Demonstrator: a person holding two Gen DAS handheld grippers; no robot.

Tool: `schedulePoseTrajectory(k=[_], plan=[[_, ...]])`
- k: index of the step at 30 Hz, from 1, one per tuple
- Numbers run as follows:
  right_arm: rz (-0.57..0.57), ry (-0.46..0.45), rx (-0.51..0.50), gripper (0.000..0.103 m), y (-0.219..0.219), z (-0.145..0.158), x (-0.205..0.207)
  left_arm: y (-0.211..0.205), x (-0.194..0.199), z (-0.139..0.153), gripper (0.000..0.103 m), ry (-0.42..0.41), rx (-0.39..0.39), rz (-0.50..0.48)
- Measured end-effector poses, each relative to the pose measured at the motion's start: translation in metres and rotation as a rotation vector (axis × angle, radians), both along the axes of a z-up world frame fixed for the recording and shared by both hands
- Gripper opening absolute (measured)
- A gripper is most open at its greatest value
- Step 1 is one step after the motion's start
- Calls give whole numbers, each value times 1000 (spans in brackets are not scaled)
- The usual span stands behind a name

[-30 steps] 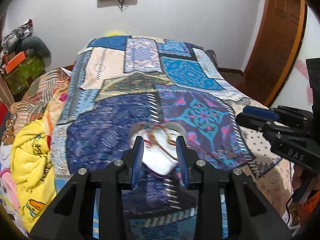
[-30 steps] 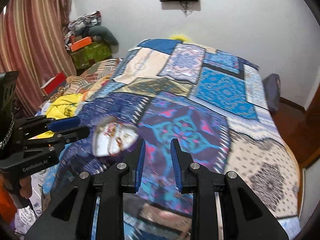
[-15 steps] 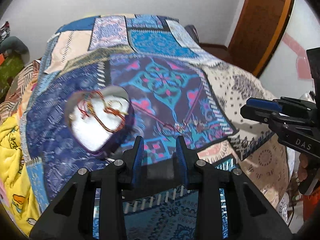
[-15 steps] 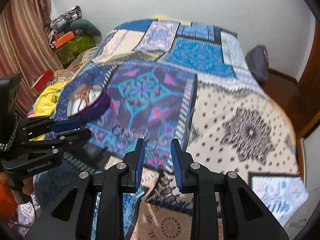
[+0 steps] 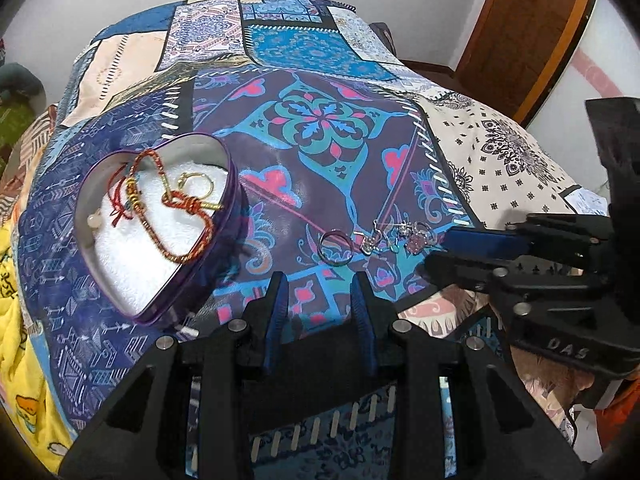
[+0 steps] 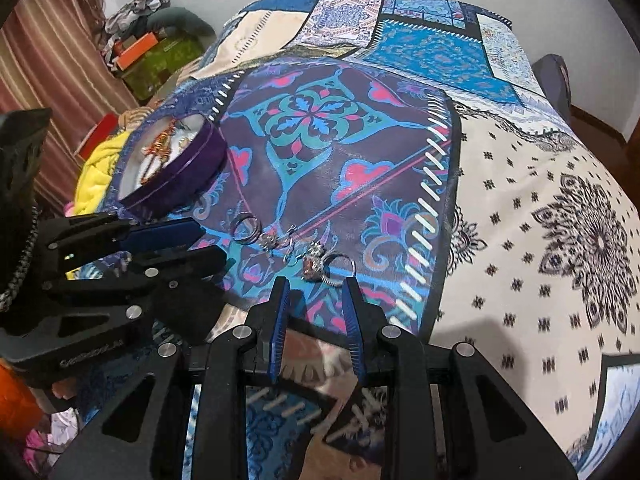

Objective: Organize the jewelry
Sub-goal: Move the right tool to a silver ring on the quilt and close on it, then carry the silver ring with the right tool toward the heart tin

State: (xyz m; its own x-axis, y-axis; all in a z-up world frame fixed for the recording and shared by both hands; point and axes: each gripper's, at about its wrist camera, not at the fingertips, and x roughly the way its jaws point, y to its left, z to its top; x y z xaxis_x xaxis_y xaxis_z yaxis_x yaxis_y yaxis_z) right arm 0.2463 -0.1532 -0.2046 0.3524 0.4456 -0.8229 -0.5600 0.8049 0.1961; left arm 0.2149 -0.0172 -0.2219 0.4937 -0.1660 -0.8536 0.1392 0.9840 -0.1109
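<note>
Hovering parted and empty at lower centre, the left tongs (image 5: 318, 280) face a plain silver ring (image 5: 335, 246); the purple heart-shaped tin (image 5: 160, 216) lies left. Right view: the right tongs (image 6: 314, 284), also parted, near a stone-set ring (image 6: 314, 266); pinching it likely follows.

patchwork bed (image 5: 500, 148) carries heart tin (image 5: 224, 236), rings (image 5: 335, 249).

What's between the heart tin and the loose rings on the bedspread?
Nothing but bare patterned bedspread separates the heart tin from the nearest plain ring; the left wrist view shows this most clearly, and the right wrist view agrees.
</note>
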Motion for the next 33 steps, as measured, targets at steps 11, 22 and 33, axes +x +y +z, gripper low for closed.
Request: schedulePoseTrajectory(k=[11, 22, 33], plan=[[0, -32, 0, 34, 1, -7, 4, -12, 16, -7, 30, -13, 22, -45], [-11, -52, 15, 28, 0, -8, 7, -10, 20, -8, 19, -31, 6, -30], [-37, -71, 35, 28, -9, 5, 4, -7, 3, 3, 19, -49, 3, -18]])
